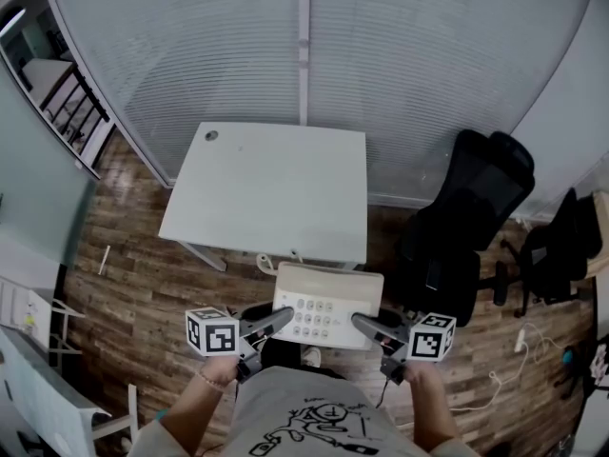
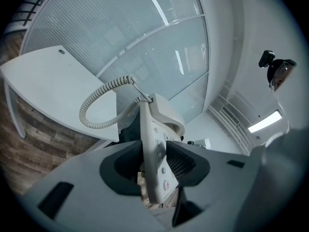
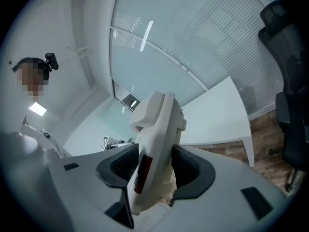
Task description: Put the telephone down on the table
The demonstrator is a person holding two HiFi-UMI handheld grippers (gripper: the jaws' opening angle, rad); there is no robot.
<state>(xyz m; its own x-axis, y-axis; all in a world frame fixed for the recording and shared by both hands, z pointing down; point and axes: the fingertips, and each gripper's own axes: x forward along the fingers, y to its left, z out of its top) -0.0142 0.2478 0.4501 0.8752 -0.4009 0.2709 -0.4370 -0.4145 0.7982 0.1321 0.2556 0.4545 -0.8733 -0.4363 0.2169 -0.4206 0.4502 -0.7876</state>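
While the telephone (image 1: 325,305) hangs in the lower middle of the head view, it is clear of the table (image 1: 276,184), whose near edge lies just above it in the frame. Plank floor (image 1: 143,274) shows below and to the left.

Grip: left gripper (image 1: 274,322) is clamped on the telephone's left side edge and right gripper (image 1: 367,325) on its right side edge. Both gripper views show the casing upright between ribbed black pads, which press on it at a middling width.

Materials and shapes:
- Body: cream hard plastic, a flat wedge with rounded corners and a grid of pale buttons on top.
- Handset (image 3: 150,108): same plastic, curved, and sitting in its cradle.
- Cord (image 2: 99,105): pale coil that loops out from the casing at centre left of the left gripper view.
- Table: smooth white rectangular top on thin legs, bare except for a small round hole at its upper left corner.
- Black office chair (image 1: 468,227) at right.

Handling, as a judgement: the shell is stiff and probably hollow, so fairly light. Its smooth sides are likely slippery under a light squeeze. The handset is only resting, so any tilt may tip it off. The springy cord can snag on the table edge. The best hold is the present one, on opposite side edges and kept level.
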